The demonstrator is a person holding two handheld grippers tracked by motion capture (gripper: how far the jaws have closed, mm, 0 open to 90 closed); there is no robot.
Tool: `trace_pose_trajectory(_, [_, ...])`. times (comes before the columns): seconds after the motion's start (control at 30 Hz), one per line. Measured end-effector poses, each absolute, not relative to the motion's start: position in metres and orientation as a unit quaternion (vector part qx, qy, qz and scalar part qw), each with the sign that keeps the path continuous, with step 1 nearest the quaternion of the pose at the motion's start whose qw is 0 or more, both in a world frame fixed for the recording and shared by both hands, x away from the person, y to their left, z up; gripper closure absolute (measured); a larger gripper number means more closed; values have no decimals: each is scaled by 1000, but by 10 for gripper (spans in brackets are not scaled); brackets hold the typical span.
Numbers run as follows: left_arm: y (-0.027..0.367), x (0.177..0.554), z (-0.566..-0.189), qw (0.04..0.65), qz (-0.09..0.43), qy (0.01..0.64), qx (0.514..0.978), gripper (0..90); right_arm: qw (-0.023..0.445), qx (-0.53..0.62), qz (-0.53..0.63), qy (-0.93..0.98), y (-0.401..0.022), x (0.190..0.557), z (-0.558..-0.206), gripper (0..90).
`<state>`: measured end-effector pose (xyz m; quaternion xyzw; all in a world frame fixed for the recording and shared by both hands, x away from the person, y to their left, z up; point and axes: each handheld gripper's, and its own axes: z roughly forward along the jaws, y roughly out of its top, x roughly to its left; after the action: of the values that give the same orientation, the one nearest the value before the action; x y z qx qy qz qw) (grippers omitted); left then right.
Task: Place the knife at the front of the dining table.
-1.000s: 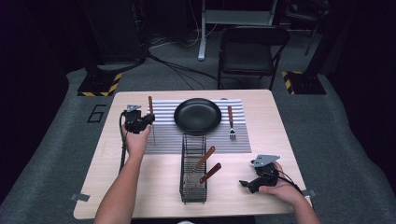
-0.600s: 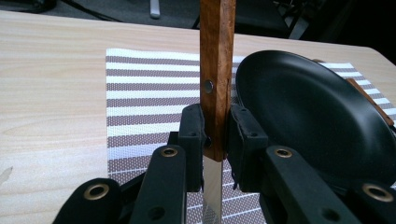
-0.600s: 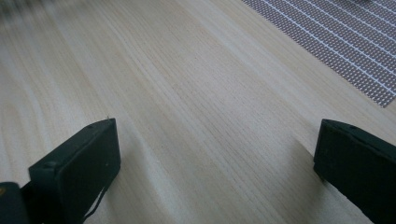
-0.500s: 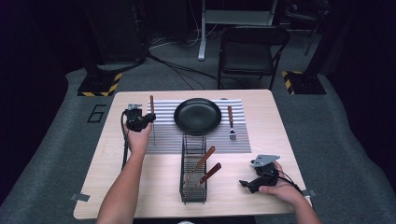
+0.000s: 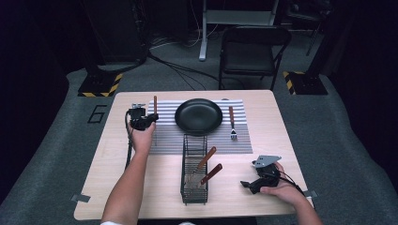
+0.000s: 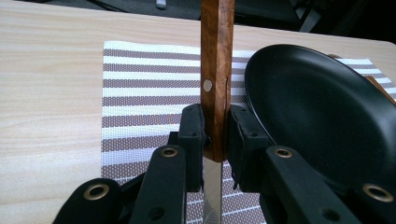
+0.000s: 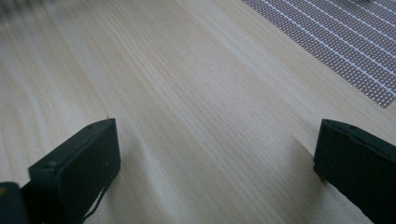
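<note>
**Left gripper clamped on knife handle at placemat; right gripper resting with jaws apart**

Nearest the person, the right gripper (image 5: pixel 253 183) sits low at the near right part of the table (image 5: pixel 291 140), held in the right hand (image 5: pixel 281 190). In the right gripper view its two black jaws stand wide apart with bare wood between them; nothing is held. A corner of the striped placemat (image 7: pixel 336 42) shows beyond them.

Just left of that gripper stands a black wire rack (image 5: pixel 194 168), its long side running away from the person. Two wooden-handled utensils (image 5: pixel 206 166) lean in it, handles slanting up toward the right. Their heads are too small to identify.

Beyond the rack lies the striped placemat (image 5: pixel 164 136). A black plate (image 5: pixel 198 116) rests at its far centre. A fork (image 5: pixel 232 123) with a wooden handle lies on the mat just right of the plate, tines toward the person.

At the far left edge of the mat, the left hand (image 5: pixel 142 137) holds the left gripper (image 5: pixel 149 117). In the left gripper view its jaws are pressed against both sides of a knife (image 6: pixel 215 93), pinching the near end of the brown riveted handle where the steel blade begins. The handle points away from the person, over the mat, beside the plate's left rim (image 6: pixel 261 93). Whether the knife touches the mat cannot be told.

A black chair (image 5: pixel 253 47) stands beyond the table.
</note>
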<state>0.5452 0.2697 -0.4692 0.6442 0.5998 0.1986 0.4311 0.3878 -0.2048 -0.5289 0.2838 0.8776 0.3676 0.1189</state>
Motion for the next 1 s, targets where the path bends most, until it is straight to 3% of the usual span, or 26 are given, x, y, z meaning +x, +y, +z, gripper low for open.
trace_pose_trajectory(1.0, [271,565,-506,425,152,645,617,807,117,279,365,880,-205,388,-529,0])
